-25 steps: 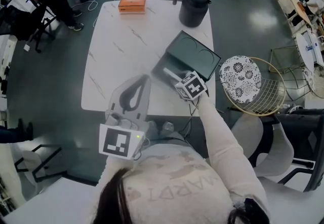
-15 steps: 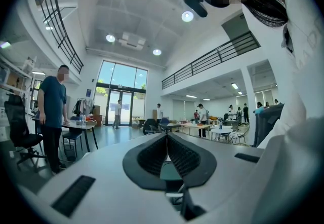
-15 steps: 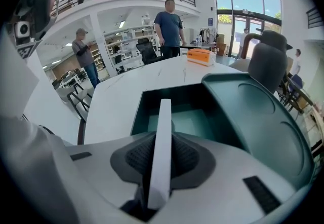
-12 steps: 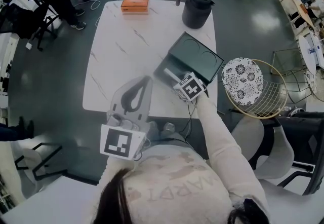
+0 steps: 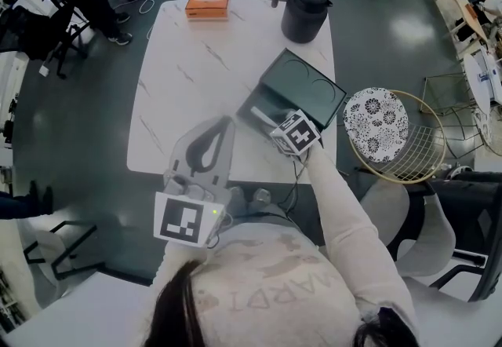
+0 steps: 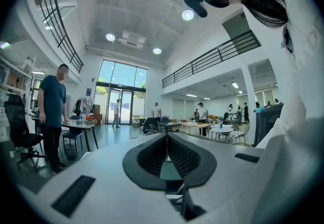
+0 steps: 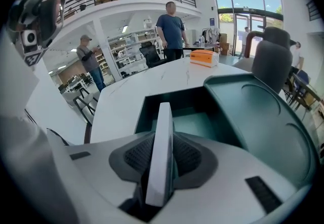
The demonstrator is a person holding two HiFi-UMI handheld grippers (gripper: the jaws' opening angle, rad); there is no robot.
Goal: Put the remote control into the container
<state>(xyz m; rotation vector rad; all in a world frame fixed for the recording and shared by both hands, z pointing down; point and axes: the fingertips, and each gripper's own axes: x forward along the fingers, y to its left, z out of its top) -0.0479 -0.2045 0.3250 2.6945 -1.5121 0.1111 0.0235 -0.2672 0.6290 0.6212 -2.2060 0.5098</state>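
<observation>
Remote control (image 7: 163, 116): slim, rigid, judged light, slippery; was pinched across its flat faces by right claw (image 7: 162, 142), over the container (image 7: 188, 100). Left claw (image 6: 166, 142) was seen closed, empty.

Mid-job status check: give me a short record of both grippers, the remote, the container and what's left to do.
right gripper: shut on the remote control
remote control: white, held on edge, tip over the container's opening
container: dark green, at the table's near right edge, lid open
left gripper: jaws together, empty, held off the table's near edge
other items: orange box and black jug at the far edge
remaining: lower and release the remote
</observation>
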